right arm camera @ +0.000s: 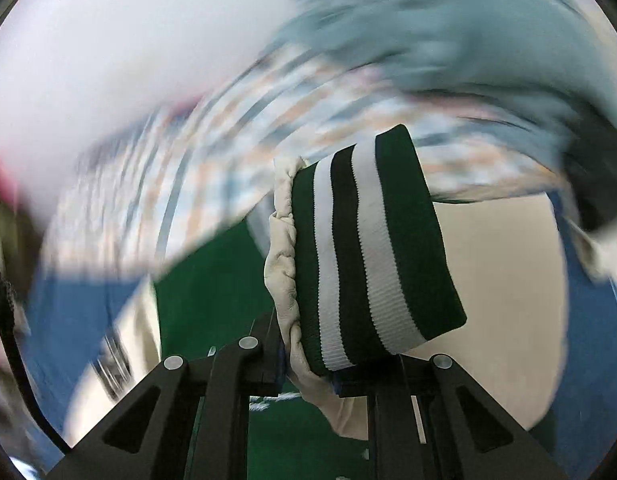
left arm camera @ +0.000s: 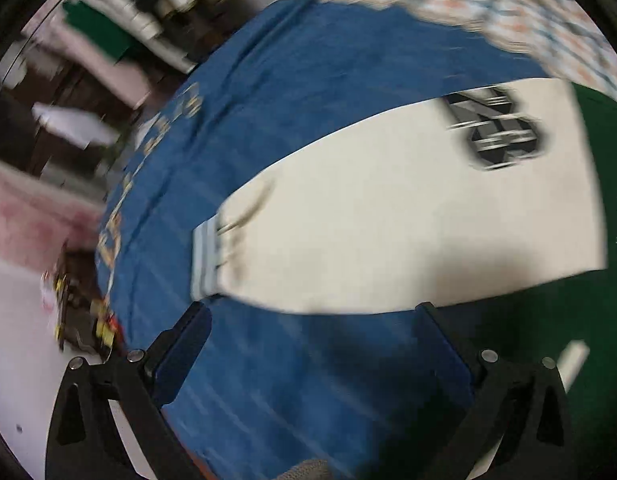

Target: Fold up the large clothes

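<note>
Beneath me lies a blue cloth (left arm camera: 308,100) with a gold pattern along its left edge, spread flat as a cover. Past its far edge I see a checked fabric (left arm camera: 488,4) in pale blue and orange. To my left stands a dark shelf (left arm camera: 120,20) stacked with folded clothes, blurred. Below that shows pale floor (left arm camera: 16,344). On my right a plain white wall (right arm camera: 108,48) fills the upper view.

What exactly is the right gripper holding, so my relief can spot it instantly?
Start from the blue cloth spread under the green-and-cream varsity jacket. The right gripper has its jaws shut on the ribbed knit sleeve cuff at the cream sleeve's end. Only it carries green, white and black stripes.
</note>
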{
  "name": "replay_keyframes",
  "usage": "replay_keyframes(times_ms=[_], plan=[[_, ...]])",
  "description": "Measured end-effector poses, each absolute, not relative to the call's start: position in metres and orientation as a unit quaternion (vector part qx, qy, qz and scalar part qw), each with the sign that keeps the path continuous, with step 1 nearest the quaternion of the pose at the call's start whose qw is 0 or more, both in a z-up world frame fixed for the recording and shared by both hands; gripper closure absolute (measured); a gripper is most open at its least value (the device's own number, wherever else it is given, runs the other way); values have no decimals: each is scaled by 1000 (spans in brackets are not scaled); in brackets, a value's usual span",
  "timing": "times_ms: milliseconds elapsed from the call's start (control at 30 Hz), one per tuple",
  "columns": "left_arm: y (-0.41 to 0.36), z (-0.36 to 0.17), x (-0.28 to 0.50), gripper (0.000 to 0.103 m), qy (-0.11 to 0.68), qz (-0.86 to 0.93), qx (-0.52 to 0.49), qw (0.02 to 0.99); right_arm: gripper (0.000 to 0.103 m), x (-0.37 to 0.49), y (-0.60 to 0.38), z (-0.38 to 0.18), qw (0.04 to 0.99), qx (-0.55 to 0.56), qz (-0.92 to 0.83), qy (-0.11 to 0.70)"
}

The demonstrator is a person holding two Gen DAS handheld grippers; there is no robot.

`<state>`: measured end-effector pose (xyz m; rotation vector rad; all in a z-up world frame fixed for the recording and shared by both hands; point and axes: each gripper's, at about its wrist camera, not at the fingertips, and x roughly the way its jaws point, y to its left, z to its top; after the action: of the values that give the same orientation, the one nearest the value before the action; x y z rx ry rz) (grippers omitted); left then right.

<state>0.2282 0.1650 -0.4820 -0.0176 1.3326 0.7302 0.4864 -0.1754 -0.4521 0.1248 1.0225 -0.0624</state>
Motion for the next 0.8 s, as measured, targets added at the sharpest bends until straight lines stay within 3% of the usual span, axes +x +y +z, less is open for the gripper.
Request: replay_keyframes(times_ms=[233, 300, 400, 467, 667, 733, 800], plan=[[225, -505, 185, 0, 615, 368, -59, 695, 85, 426, -1, -571, 814, -116, 52, 567], [238, -513, 180, 0, 622, 359, -99, 688, 78, 419, 6, -581, 796, -123, 62, 589], [256, -519, 170, 1, 616, 340, -191, 685, 59, 412, -12, -562, 784, -63, 107, 608], [267, -525, 166, 1, 599, 328, -253, 686, 36, 401, -45, -533, 780, 26, 144, 609], [314, -572, 171, 1, 535, 325, -442, 642, 34, 382, -115, -497, 770, 133, 131, 611], [334, -574, 184, 9, 511, 355, -435, 651, 34, 376, -125, -505, 760, 156, 117, 621], [355, -566, 200, 55, 490, 384, -408, 668, 34, 381, -127, -511, 755, 162, 110, 626]])
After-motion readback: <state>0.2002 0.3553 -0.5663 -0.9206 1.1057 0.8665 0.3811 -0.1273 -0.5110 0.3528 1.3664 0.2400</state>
